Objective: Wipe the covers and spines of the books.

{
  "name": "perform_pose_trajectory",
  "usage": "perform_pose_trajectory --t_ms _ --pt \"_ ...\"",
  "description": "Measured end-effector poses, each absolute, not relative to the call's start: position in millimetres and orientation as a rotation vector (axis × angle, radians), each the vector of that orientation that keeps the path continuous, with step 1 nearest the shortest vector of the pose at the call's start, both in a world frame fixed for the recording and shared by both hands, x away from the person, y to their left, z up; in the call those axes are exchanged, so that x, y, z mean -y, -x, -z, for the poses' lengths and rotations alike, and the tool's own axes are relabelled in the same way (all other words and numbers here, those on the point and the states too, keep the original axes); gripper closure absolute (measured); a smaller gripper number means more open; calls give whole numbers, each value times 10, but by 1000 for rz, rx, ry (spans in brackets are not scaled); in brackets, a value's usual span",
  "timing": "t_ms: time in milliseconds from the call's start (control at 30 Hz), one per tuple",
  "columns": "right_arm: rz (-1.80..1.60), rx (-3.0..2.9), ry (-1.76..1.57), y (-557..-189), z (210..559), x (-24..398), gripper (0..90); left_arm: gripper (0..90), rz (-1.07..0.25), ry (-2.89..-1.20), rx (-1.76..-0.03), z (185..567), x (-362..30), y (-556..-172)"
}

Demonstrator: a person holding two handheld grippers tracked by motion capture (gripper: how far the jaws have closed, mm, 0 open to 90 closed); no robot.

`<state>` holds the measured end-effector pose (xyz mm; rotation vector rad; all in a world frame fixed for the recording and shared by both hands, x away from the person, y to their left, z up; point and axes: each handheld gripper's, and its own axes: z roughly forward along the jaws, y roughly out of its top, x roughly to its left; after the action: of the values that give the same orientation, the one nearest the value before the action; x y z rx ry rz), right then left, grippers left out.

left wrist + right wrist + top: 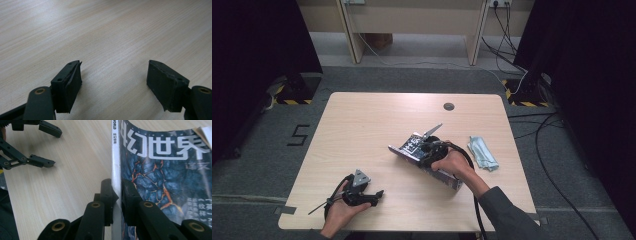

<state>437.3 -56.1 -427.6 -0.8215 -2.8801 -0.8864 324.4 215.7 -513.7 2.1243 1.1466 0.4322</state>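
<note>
Blue-covered magazine (160, 182) gripped at its spine, near the worktop's (362, 130) middle.
The right gripper's (117, 195) fingers were pinched on the magazine's spine; left of the magazine, the left gripper (113, 82) rested with fingers wide, holding nothing. A folded cloth (482, 153) lay right of it.

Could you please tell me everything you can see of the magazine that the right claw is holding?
The magazine is a thin, glossy paperback with a white spine and a dark blue cover of glowing orange cracks under large pale Chinese characters. One upper corner curls up. The right claw is shut on its spine edge. In the high view it lies aslant near the middle of the wooden table, just left of a folded blue-grey cloth.
</note>
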Motion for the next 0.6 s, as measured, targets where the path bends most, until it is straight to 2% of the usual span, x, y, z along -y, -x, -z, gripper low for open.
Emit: perform_pose_trajectory --t_ms 600 --pt "836 2865 782 -4240 4540 467 722 268 -432 -2123 -1150 5137 -2167 -3243"
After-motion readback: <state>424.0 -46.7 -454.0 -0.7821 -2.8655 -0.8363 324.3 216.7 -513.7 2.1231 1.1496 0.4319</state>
